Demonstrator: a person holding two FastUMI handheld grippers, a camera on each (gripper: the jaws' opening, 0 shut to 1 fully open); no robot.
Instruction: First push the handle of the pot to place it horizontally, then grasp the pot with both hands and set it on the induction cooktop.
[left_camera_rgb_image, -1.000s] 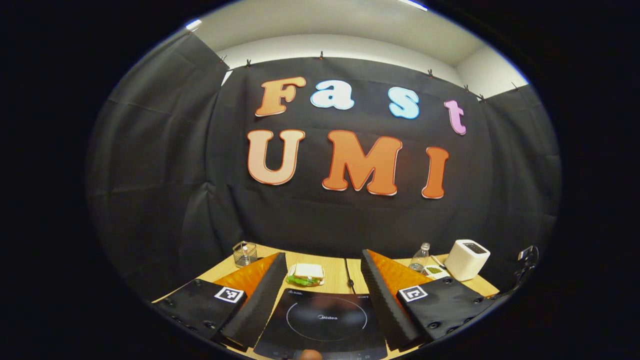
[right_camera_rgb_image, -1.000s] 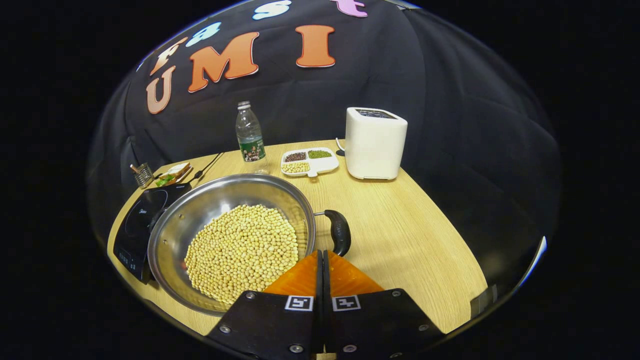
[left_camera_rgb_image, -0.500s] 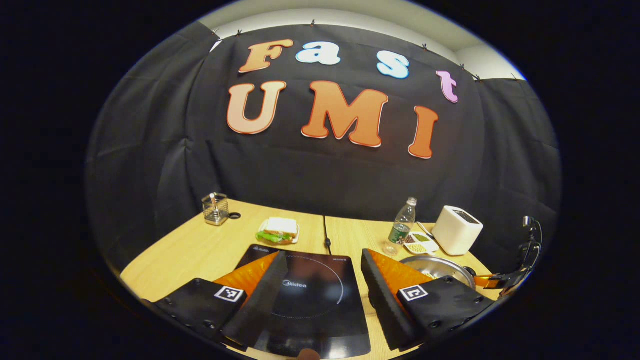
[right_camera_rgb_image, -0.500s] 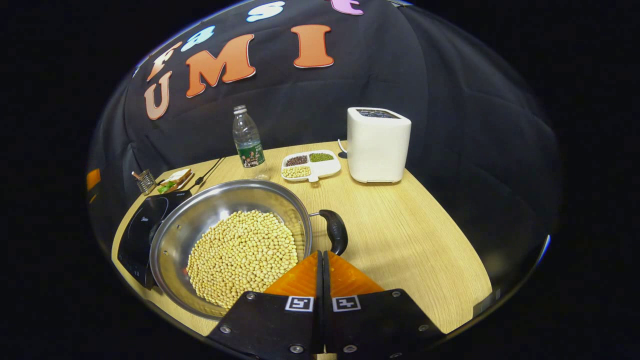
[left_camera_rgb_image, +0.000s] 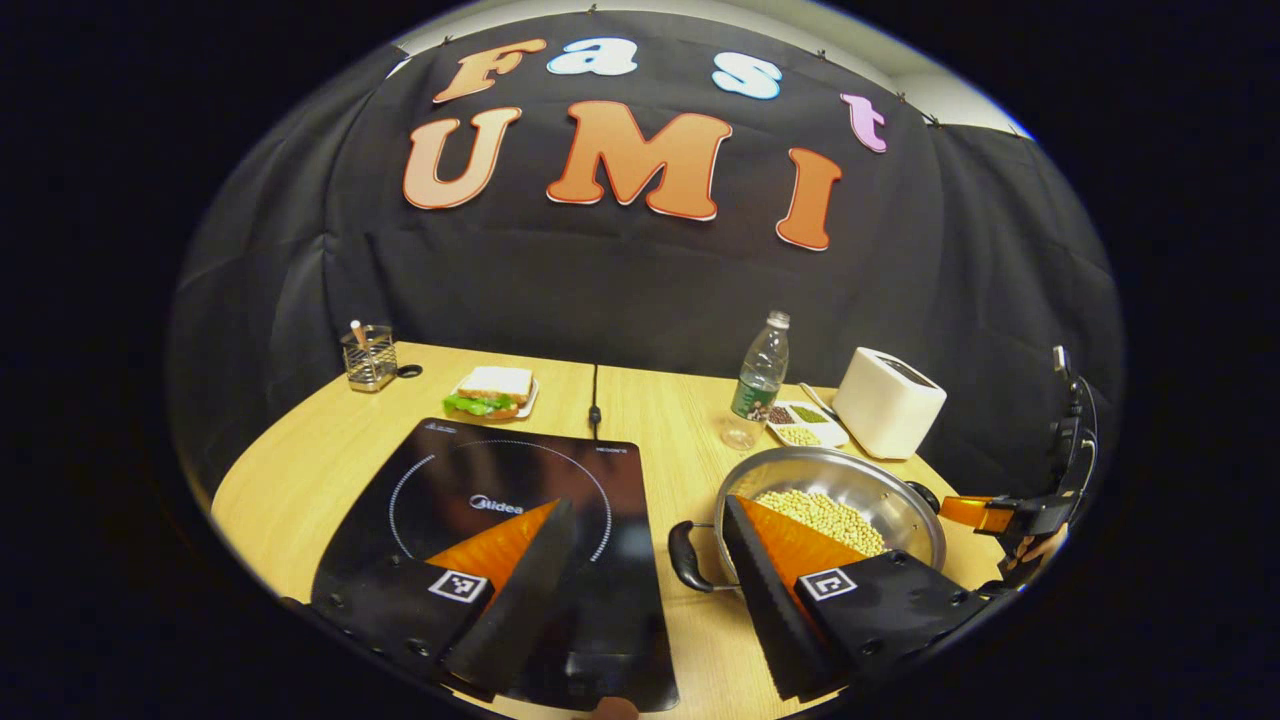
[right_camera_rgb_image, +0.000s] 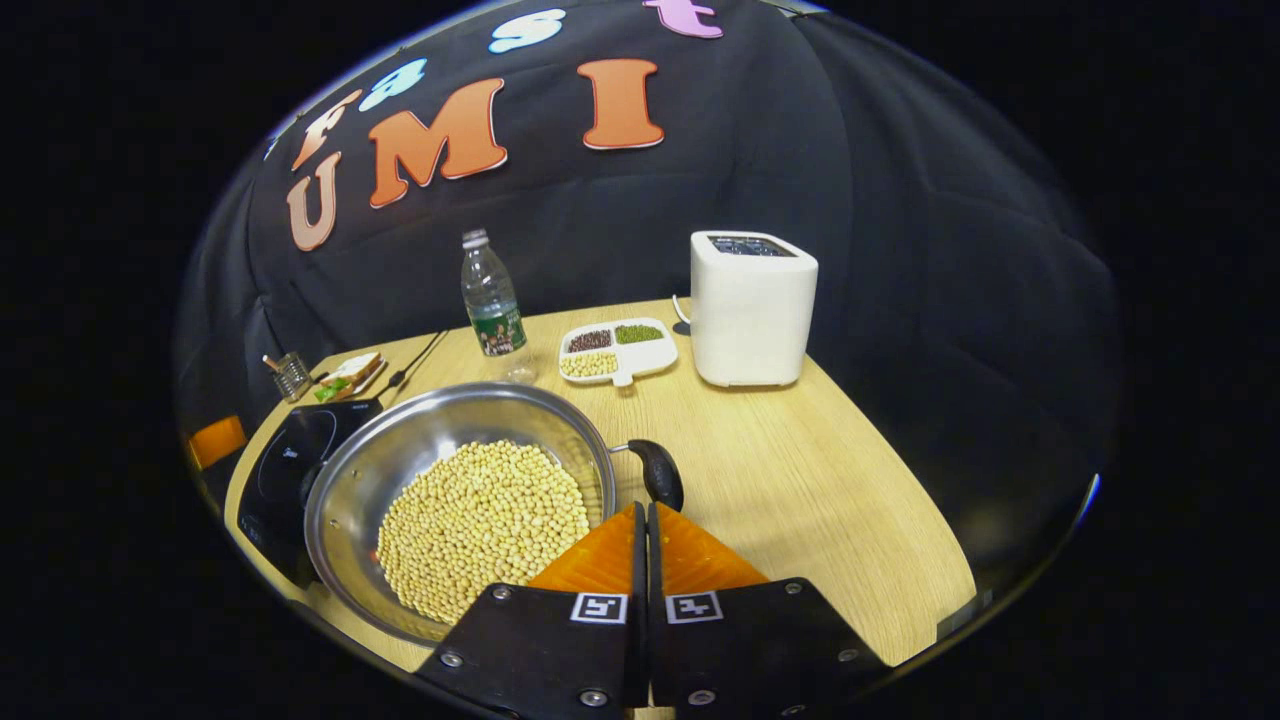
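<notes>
The induction cooktop (left_camera_rgb_image: 500, 490) bears the brand "Midea" inside its ring; nothing else reads.

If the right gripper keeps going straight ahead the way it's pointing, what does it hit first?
Most likely the pot's near black handle, just beyond the right gripper, whose jaws are together; depth is hard to judge.

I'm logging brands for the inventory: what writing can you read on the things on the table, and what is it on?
"Midea": on the induction cooktop, inside its ring.
Small print at the cooktop's far corners: too small to read.
Label on the bottle: too small to read.
</notes>
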